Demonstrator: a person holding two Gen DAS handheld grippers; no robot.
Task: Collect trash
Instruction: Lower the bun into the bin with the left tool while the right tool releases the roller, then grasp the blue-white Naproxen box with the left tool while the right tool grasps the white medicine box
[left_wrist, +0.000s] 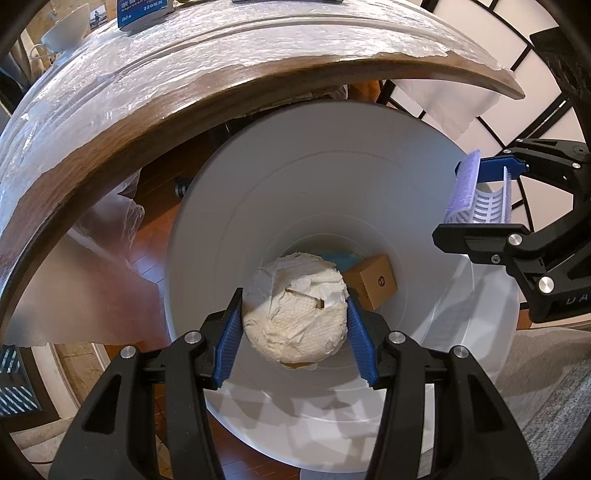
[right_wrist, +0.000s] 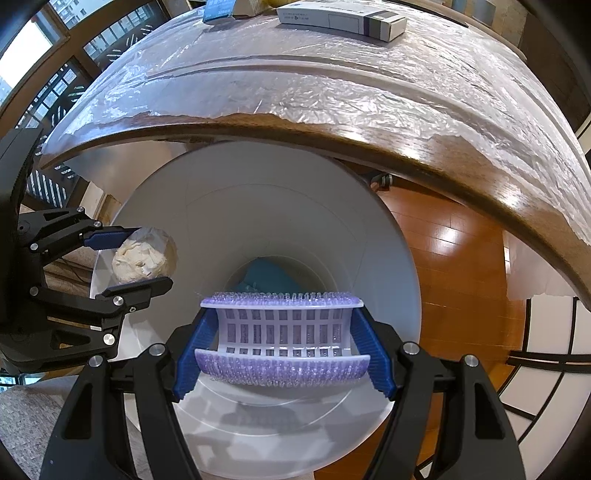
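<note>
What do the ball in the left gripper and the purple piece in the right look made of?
Ball: crumpled paper towel, matte off-white; creases and an embossed dot pattern show. Purple piece: apparently moulded plastic, pale lilac, with a slotted grid and translucent bristles.

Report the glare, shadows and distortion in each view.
Left wrist: fisheye bends the table edge into an arc; gripper shadows fall on the white bin wall. Right wrist: bright glare patches on the wood floor, sheen on the table's plastic wrap.
</note>
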